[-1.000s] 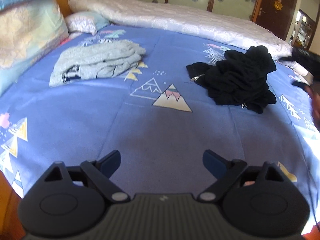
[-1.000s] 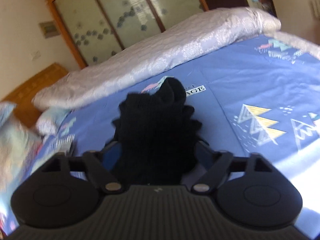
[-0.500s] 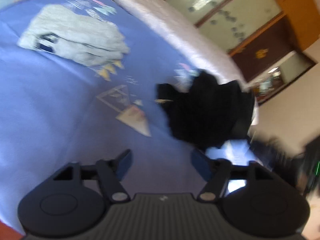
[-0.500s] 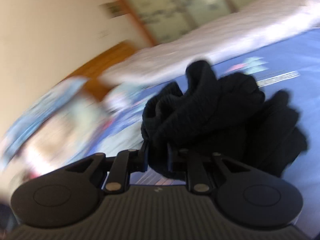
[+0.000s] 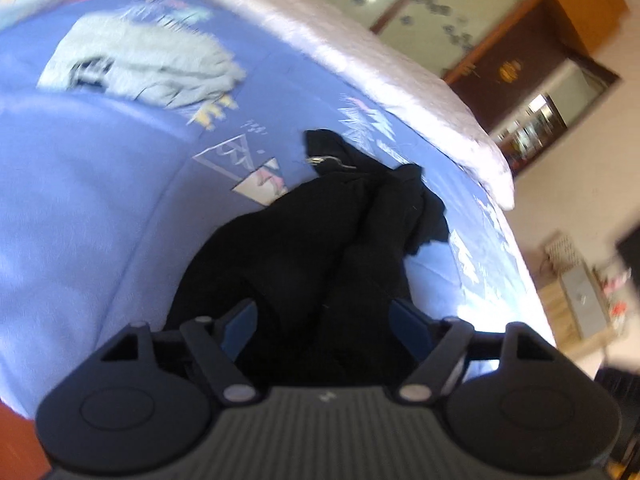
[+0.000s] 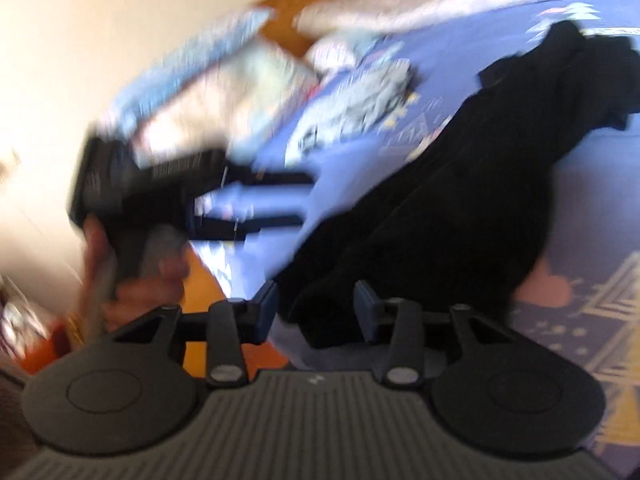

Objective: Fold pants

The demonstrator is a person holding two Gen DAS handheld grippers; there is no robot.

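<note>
The bed's blue sheet (image 5: 92, 184) with its mountain print fills most of both views, and a white quilt (image 5: 360, 60) runs along its far edge, from about eleven to three o'clock in the left wrist view. The black pants (image 5: 320, 248) lie stretched out on the sheet in a long rumpled band, running from the centre of the left view down to six o'clock; in the right view they run from one o'clock down to six. A grey folded garment (image 5: 152, 68) rests well apart at ten o'clock. The left gripper (image 5: 326, 326) has its jaws spread wide, with the near end of the pants lying between the blue pads (image 5: 240, 326); whether they touch the cloth cannot be told. The right gripper (image 6: 316, 312) has just been opening its jaws, and a fold of the pants sits between them, loose on the left side. A hand (image 6: 132, 280) at eight o'clock in the right view holds the left gripper, blurred.
</note>
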